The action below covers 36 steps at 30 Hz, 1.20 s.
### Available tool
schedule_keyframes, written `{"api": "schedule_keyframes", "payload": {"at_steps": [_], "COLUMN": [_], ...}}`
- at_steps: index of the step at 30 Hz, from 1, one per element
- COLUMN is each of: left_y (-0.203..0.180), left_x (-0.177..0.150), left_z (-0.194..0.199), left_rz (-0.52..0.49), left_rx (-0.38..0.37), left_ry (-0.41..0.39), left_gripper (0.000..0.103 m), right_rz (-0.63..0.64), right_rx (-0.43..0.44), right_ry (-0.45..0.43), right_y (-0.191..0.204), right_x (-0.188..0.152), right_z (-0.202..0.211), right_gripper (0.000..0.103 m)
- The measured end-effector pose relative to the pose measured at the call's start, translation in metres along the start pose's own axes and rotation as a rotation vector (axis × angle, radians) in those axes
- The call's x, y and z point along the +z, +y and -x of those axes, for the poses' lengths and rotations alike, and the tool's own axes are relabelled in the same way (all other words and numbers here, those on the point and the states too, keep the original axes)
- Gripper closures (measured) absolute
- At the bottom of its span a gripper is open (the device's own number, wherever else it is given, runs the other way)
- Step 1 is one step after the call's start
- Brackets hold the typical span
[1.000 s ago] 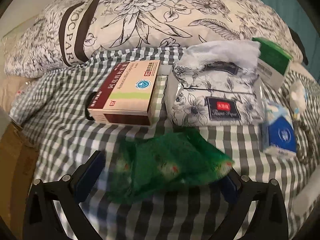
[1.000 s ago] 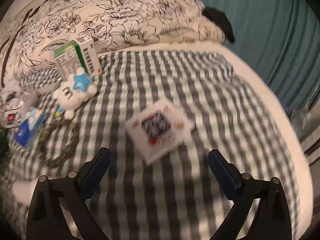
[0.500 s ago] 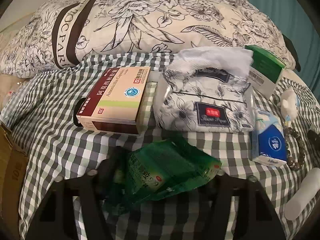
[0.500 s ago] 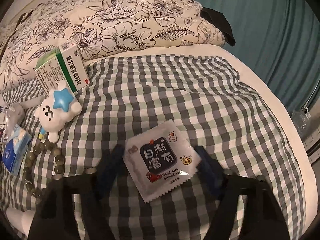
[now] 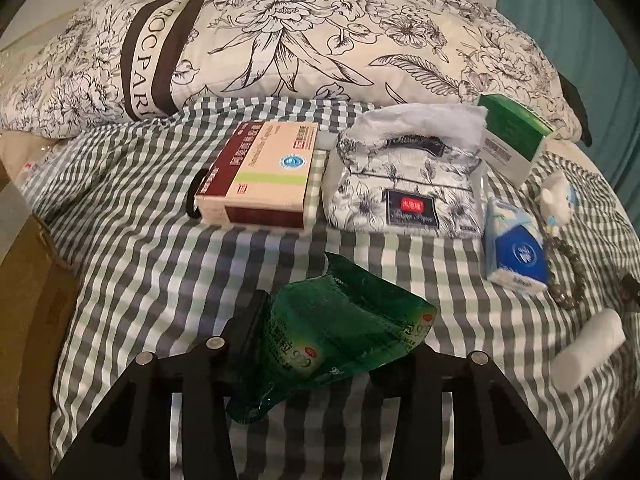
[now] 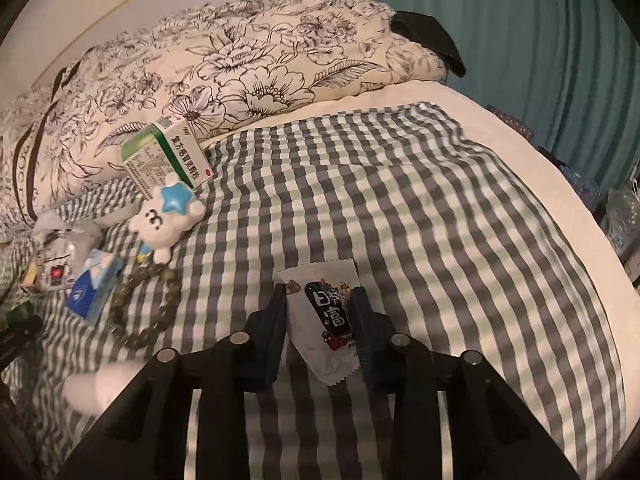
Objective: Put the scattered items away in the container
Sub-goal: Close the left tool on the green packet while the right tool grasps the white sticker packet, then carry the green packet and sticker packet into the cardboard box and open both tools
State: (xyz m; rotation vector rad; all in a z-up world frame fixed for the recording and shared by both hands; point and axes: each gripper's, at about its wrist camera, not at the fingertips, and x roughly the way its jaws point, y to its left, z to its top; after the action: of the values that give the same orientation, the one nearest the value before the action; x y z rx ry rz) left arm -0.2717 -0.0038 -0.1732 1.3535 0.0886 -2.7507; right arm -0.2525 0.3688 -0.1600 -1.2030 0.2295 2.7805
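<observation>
While both grippers' fingers close, green sachet point(image 5: 340, 332) lies crosswise, white sachet point(image 6: 326, 320) lengthwise between them.

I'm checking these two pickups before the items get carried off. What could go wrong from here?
1. The left tool is closing on a crumpled green pouch; only its near part sits between the fingers, so it may slip out.
2. The right tool is closing on a thin white sachet, which is bowing and could pop free.
3. No container shows in either view, so the carry is unguided.
</observation>
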Motion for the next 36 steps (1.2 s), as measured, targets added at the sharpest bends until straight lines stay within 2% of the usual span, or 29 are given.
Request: {"api": "schedule_keyframes", "payload": {"at_steps": [2, 4, 9, 18, 26, 36], "left_y": [0.002, 0.003, 0.008, 0.012, 0.019, 0.027], "left_x": [-0.003, -0.007, -0.018, -0.037, -0.054, -0.070], "left_z": [0.006, 0.013, 0.037, 0.098, 0.154, 0.215], "left_rz": [0.000, -0.002, -0.004, -0.013, -0.018, -0.049], "left_rx": [-0.001, -0.009, -0.017, -0.054, -0.089, -0.070], "left_ry": [0.002, 0.004, 0.000, -0.026, -0.061, -0.109], "left_gripper": [0.061, 0.061, 0.061, 0.061, 0.061, 0.061], "right_rz": [-0.015, -0.021, -0.012, -0.053, 0.006, 0.127], "right_rx": [0.030, 0.052, 0.055, 0.139, 0.176, 0.253], "right_ry": [-0.001, 0.000, 0.019, 0.002, -0.019, -0.040], "right_y": [-0.001, -0.001, 0.003, 0.016, 0.058, 0.136], "right_x": [-0.007, -0.014, -0.031, -0.060, -0.083, -0.102], "right_z": [0.011, 0.022, 0.045, 0.104, 0.160, 0.217], "right_gripper": [0.088, 0.090, 0.094, 0.098, 0.098, 0.098]}}
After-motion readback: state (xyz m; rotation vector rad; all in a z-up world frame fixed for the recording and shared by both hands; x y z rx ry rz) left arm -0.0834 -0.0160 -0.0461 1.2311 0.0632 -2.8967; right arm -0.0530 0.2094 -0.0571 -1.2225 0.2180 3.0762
